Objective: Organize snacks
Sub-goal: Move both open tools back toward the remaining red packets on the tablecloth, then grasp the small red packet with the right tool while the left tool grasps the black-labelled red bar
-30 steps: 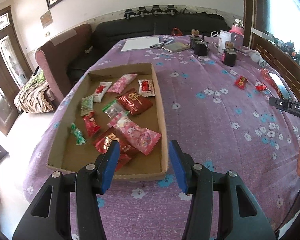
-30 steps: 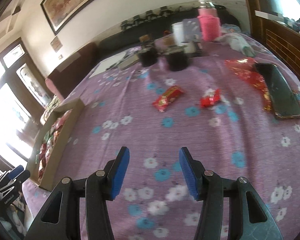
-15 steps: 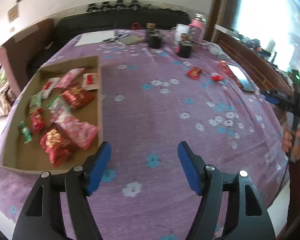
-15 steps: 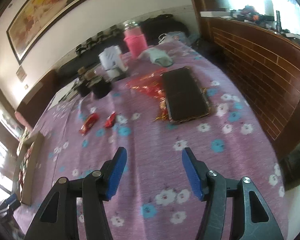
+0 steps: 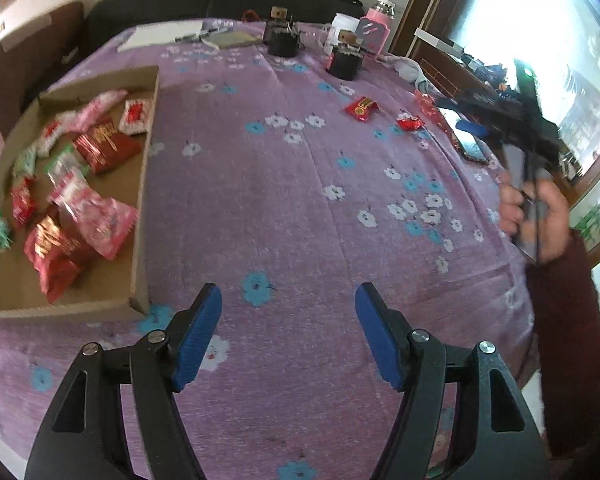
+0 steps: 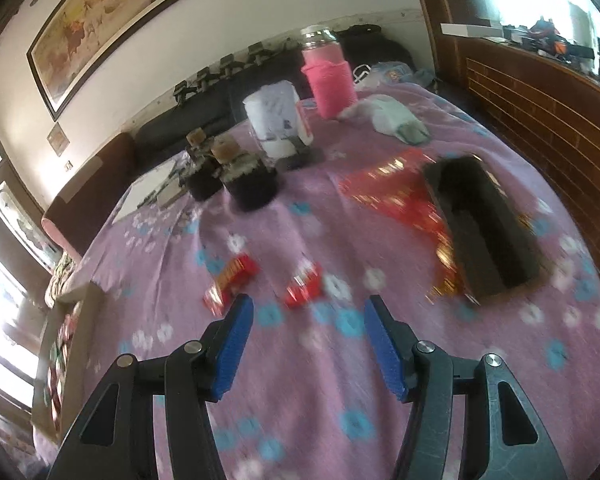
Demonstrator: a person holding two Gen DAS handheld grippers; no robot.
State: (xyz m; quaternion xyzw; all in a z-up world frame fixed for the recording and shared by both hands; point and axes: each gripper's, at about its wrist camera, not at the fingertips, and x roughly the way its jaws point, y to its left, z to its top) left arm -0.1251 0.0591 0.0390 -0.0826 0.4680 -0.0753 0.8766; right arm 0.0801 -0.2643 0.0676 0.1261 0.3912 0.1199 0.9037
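Observation:
A cardboard tray (image 5: 145,184) at the left of the purple flowered table holds several red, pink and green snack packets (image 5: 100,220). Two red snack packets lie loose on the cloth: a longer one (image 5: 361,108) (image 6: 231,281) and a small one (image 5: 409,122) (image 6: 305,289). My left gripper (image 5: 288,336) is open and empty over the cloth, right of the tray's near corner. My right gripper (image 6: 308,350) is open and empty, just short of the two loose packets; it also shows in the left wrist view (image 5: 466,116), held in a hand.
A black phone (image 6: 484,224) lies on a red foil wrapper (image 6: 396,196) at the right. Two dark jars (image 6: 252,184), a white cup (image 6: 278,120), a pink bottle (image 6: 332,80) and a crumpled cloth (image 6: 396,120) stand at the back. Paper and pens (image 5: 168,34) lie far back left.
My left gripper swung right, away from the tray, and its jaws opened wider. My right gripper moved forward and turned left, bringing the two loose red packets close in front.

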